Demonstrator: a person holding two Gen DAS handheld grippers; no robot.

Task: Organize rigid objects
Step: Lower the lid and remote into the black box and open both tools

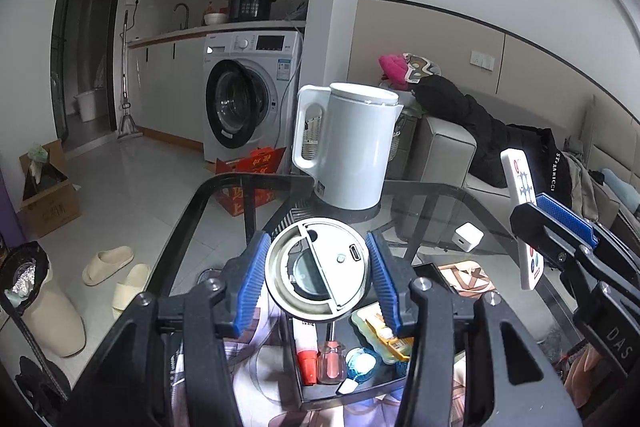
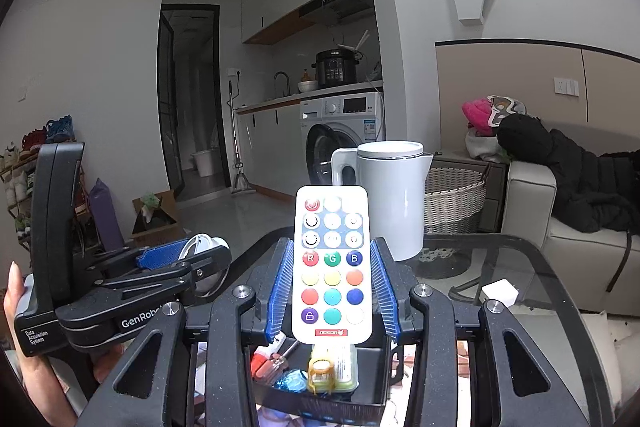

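My left gripper (image 1: 318,277) is shut on a round silver device (image 1: 318,273) with a white cover and a small port; its blue pads (image 1: 252,283) press both sides. My right gripper (image 2: 332,291) is shut on a white remote control (image 2: 331,263) with coloured buttons, held upright. Both hang above a black tray (image 2: 380,371) on the glass table. The tray holds a red-capped tube (image 1: 306,351), a small screwdriver (image 1: 331,359), a blue item (image 1: 360,365) and a yellow-green packet (image 2: 340,367). In the left wrist view the right gripper (image 1: 536,227) with the remote (image 1: 522,195) shows at the right.
A white electric kettle (image 1: 352,147) stands at the far side of the glass table (image 1: 432,203). A small white charger cube (image 1: 469,237) lies to its right. Beyond are a washing machine (image 1: 248,99), a sofa (image 2: 576,227) with dark clothes, a wicker basket (image 2: 452,201), slippers and boxes on the floor.
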